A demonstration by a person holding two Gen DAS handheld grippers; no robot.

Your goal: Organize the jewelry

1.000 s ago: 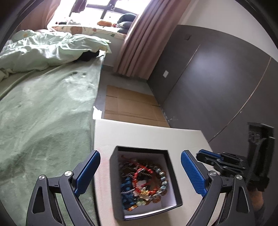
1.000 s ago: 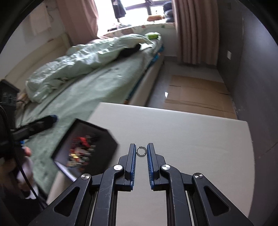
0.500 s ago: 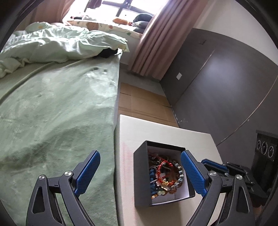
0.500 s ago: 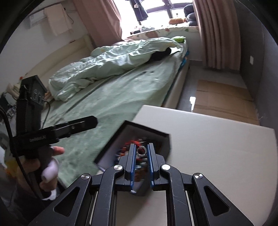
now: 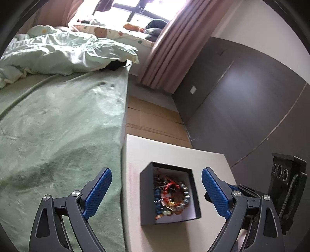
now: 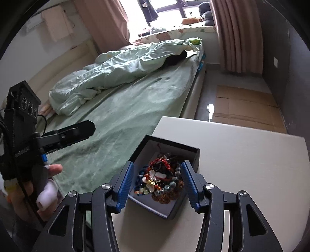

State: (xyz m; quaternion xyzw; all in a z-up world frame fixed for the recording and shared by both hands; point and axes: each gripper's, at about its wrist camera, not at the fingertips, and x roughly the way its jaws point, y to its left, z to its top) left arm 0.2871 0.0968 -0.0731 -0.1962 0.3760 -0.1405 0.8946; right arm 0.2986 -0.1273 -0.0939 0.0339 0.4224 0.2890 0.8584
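A small white table (image 6: 242,164) stands against the foot of a bed (image 6: 135,108) covered in a pale green blanket, with a rumpled duvet (image 6: 120,71) at eleven o'clock. Pink curtains (image 6: 236,34) frame a bright window (image 6: 166,9) at twelve o'clock. Flattened cardboard (image 6: 246,108) lies on the floor at one o'clock, beside a dark grey wall (image 5: 242,100).

An open black box (image 6: 186,150) near the table's left edge holds a tangled heap of beaded bracelets (image 6: 160,178). The right gripper (image 6: 158,181) hovers over the heap, its blue-padded jaws opening, pressing on nothing. The left gripper (image 5: 156,191), at nine o'clock from the box, is spread wide and empty.
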